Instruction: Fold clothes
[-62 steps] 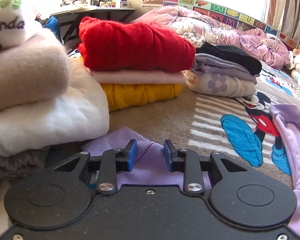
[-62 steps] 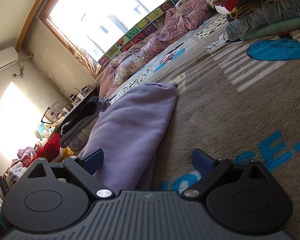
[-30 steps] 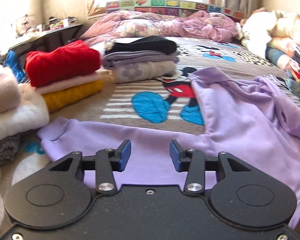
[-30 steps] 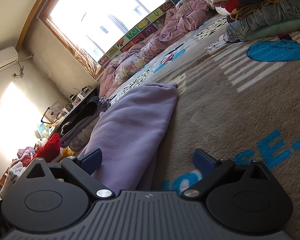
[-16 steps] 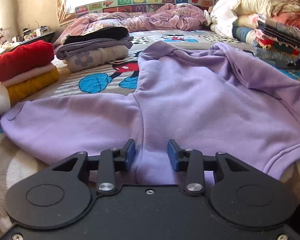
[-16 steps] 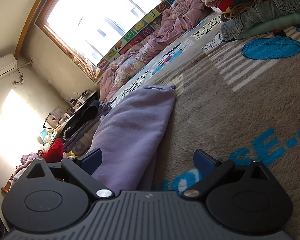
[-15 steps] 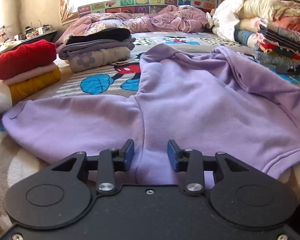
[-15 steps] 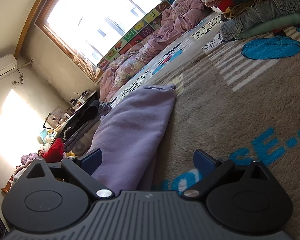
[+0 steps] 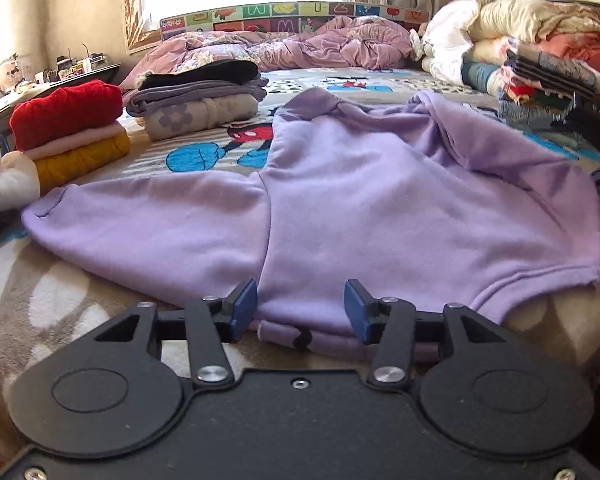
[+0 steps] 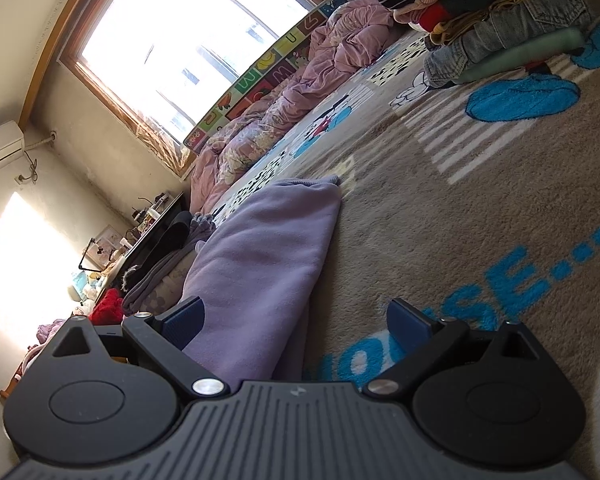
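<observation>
The blanket [image 9: 99, 288], a plush cartoon-print spread, covers the whole bed and carries everything else. On it lies the sweatshirt [image 9: 380, 200], lilac fleece, spread mostly flat in the middle of the bed: body toward the left gripper, one sleeve [image 9: 139, 220] stretched out to the left, the other side bunched in a ridge toward the right. Its near edge is doubled under itself in a small roll just at the gripper tips. Folded stacks [image 9: 71, 132] sit along the left, well apart from it, and a looser heap [image 9: 540, 52] on the right.

The sweatshirt looks thick, soft and limp: light enough to lift by one edge, but it will sag and drag on the plush pile, not slide. Seams and ribbed bands give the firmest hold, so the cuff [image 9: 43, 206] or the stitched hem [image 9: 540, 276] are good places to pinch; mid-panel cloth would only bunch.

The left gripper [image 9: 300, 304] sits at the near edge, jaws moderately apart, straddling the cloth without closing on it. The right gripper [image 10: 295, 320] rests low by the sweatshirt's side [image 10: 259, 264], jaws wide, holding nothing.
</observation>
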